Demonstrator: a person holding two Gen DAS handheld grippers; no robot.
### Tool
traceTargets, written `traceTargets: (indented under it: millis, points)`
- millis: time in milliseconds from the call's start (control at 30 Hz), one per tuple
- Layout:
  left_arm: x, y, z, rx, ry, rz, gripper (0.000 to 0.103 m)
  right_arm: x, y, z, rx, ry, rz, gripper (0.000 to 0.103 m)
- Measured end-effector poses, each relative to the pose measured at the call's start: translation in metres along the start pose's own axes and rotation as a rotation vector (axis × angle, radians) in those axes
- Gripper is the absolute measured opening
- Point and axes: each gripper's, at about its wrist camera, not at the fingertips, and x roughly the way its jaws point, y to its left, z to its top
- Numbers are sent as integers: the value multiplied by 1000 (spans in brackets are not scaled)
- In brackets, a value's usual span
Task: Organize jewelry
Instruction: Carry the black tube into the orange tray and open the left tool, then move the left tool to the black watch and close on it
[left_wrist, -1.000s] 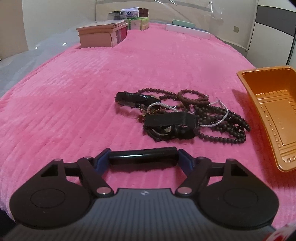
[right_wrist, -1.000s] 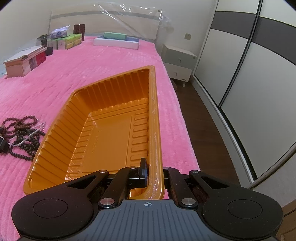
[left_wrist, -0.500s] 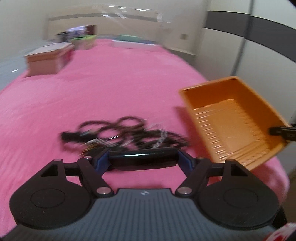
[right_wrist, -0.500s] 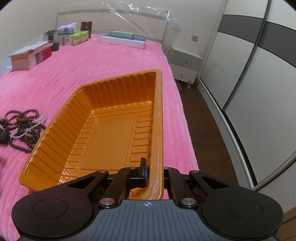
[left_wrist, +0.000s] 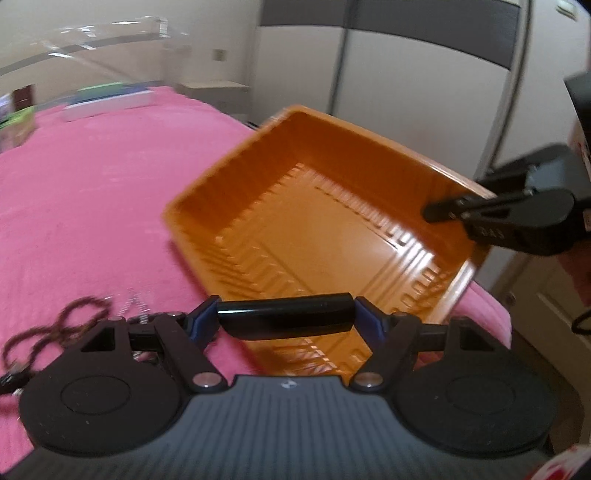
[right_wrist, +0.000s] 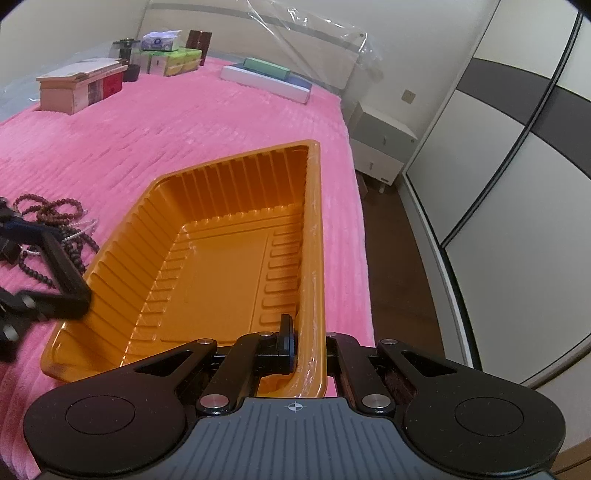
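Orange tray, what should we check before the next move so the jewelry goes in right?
1. The right gripper is pinching the orange tray by its rim: ok.
2. The tray has room: ok, nothing lies in it.
3. The left gripper has the black tube clamped between its pads: ok.
4. The tube is right above the tray: cannot tell. The left wrist view only shows it in front of the tray's near edge.
5. The beads are out of the way: ok, they lie on the pink blanket beside the tray.
6. The jewelry is sorted: not ok, none is in the tray.
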Motion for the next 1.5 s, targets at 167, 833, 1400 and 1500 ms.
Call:
traceTargets:
  millis: [167,833,1400,1500]
  points:
    - [13,-5,-1,53,2,-43,75,0,0,0,4,1,1,3]
    - [-63,57,-53,-90,-37,277,83,-3,0,-5,24,-6,0,3]
    - [-57,103,-84,-247,4,450,83,-1,5,-4,22,3,-16,3]
    - [-47,99,-85,-194,30,454,83,0,5,-4,19,4,-17,3]
